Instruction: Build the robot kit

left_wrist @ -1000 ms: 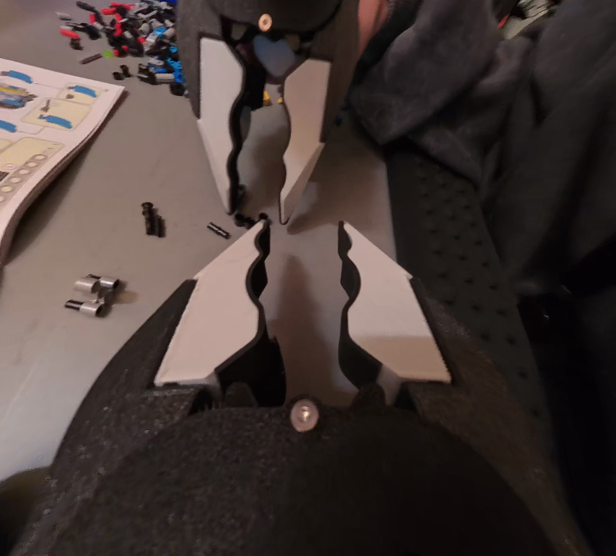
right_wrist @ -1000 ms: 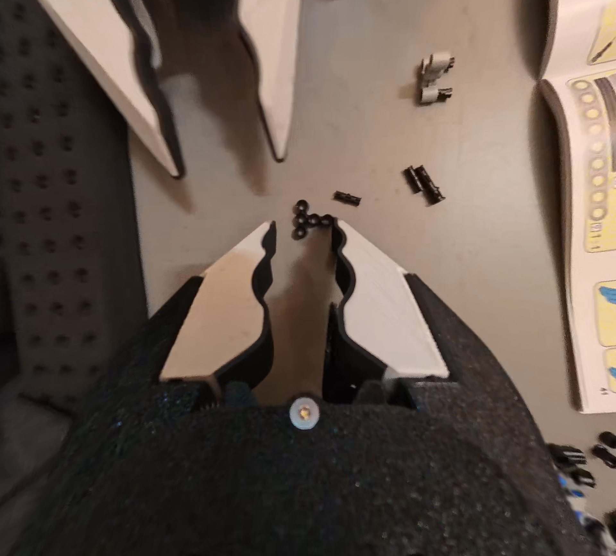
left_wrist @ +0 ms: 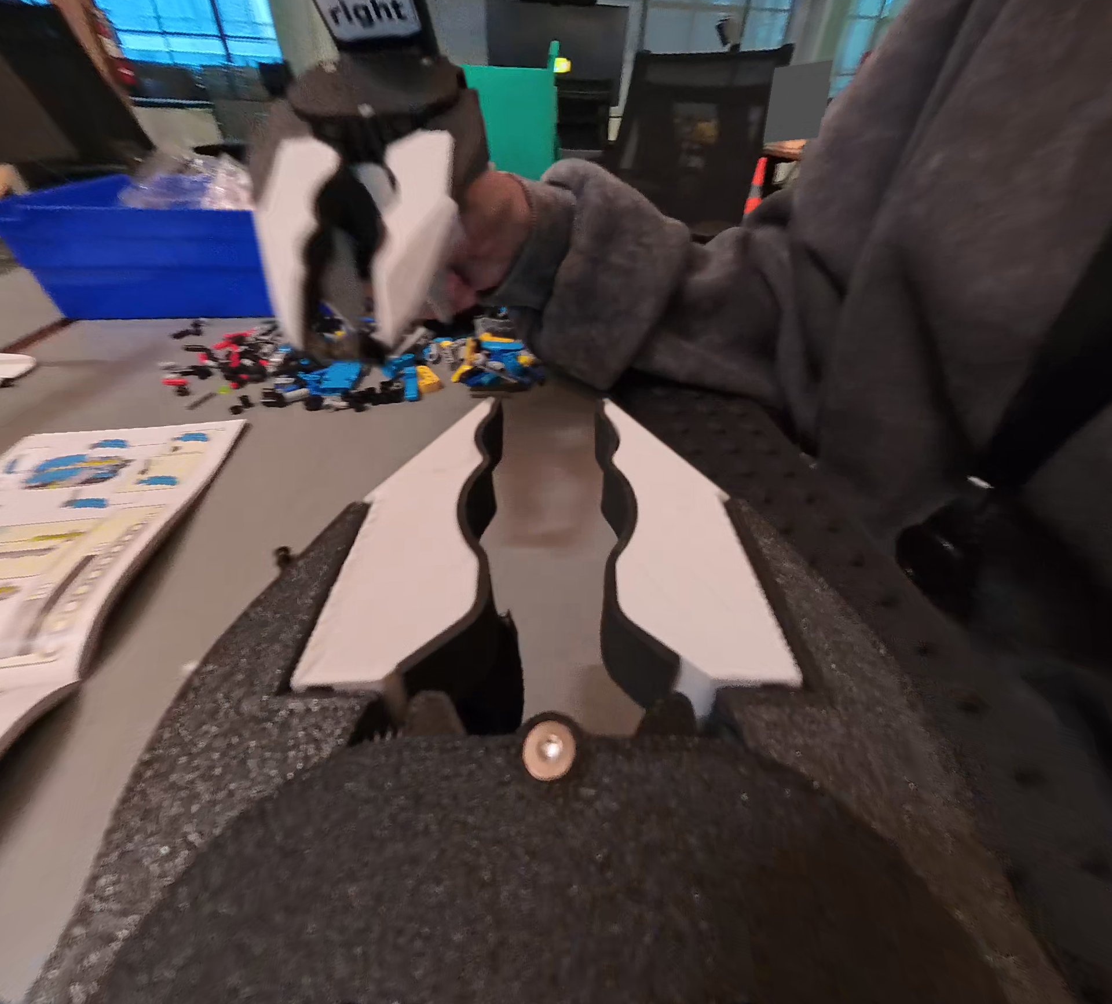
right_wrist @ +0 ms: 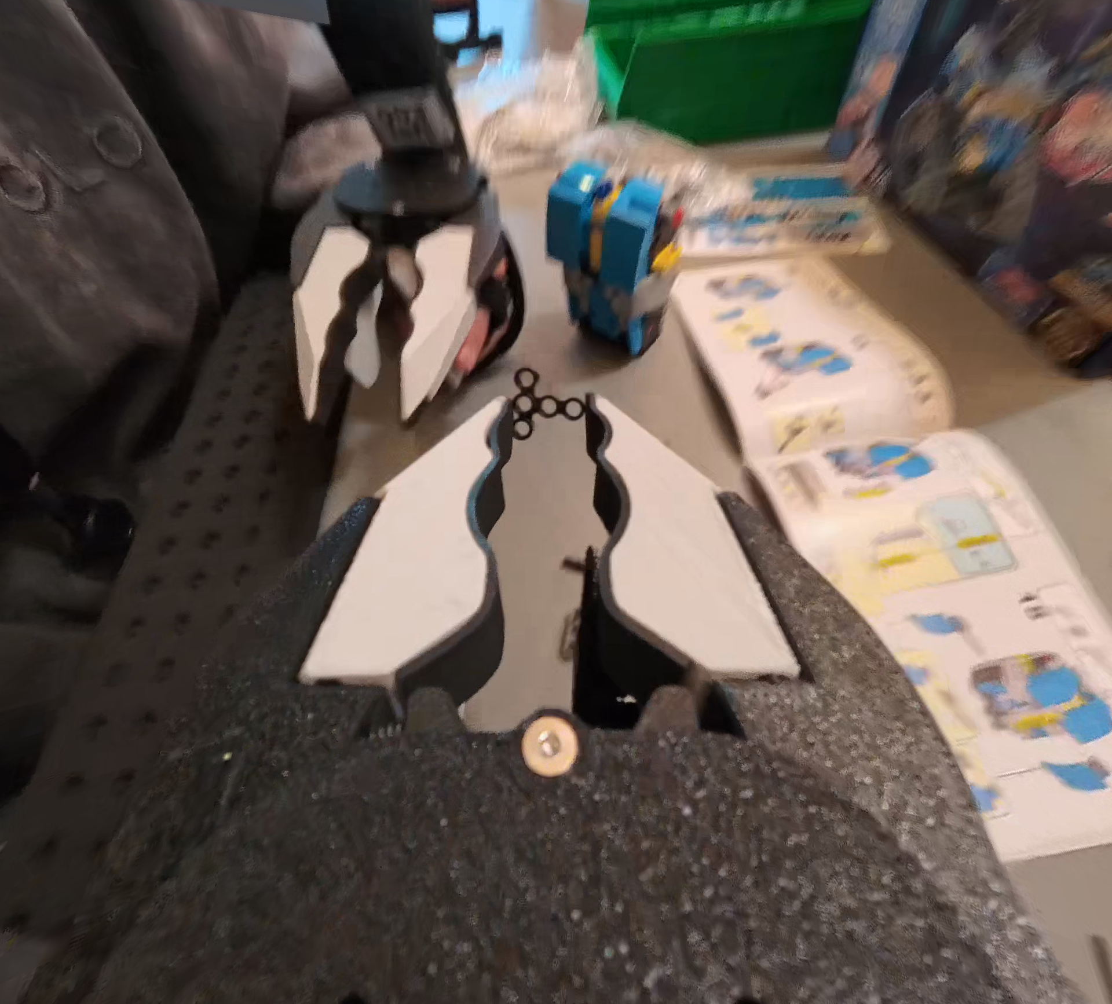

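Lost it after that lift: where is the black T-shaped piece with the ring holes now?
In the right wrist view the black T-shaped piece is pinched between the right gripper fingertips, off the grey table, with the left gripper just left of it.

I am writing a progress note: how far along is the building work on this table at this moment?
Done: one blue assembled block stands on the table beside the open instruction booklet. In hand: the right gripper pinches a black T-shaped piece; the left gripper is open and empty. Left: a pile of loose pieces lies unused.
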`<state>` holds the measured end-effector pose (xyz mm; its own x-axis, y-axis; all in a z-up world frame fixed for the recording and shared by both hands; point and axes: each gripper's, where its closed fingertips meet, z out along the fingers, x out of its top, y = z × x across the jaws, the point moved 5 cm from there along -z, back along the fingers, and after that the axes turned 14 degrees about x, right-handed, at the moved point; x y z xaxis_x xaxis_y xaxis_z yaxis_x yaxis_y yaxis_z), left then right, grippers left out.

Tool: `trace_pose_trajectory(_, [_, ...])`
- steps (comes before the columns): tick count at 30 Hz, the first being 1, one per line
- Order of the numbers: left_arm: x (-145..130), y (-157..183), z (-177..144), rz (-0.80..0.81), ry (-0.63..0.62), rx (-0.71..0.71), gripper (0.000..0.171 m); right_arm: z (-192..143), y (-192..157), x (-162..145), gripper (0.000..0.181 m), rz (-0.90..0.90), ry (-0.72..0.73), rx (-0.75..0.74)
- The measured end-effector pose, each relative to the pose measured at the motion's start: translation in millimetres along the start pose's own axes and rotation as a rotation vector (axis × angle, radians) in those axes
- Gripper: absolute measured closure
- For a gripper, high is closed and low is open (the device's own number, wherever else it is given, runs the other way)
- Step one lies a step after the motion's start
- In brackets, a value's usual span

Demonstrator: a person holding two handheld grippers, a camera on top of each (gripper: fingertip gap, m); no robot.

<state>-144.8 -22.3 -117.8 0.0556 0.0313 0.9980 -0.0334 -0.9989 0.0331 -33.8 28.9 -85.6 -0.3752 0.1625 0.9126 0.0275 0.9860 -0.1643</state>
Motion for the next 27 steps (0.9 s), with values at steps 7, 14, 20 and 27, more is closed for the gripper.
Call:
trace_pose_trajectory(7, [-16,-10,-3,0.151,-0.148,0.207,0.146,36,-20,-69,0.158,0.146,-0.46,0.187])
trace_pose_trajectory(14, [-46,-23,3,0.158,-0.427,0.353,0.149,46,-16,-92,0.152,0.192,-0.591,0.176])
trace_pose_trajectory(20, [-56,-26,6,0.115,-0.515,0.345,0.148,12,5,-78,0.156,0.207,-0.483,0.019])
trace_pose_trajectory(27, [-59,-20,8,0.175,-0.528,0.315,0.148,14,11,-103,0.159,0.247,-0.63,-0.021])
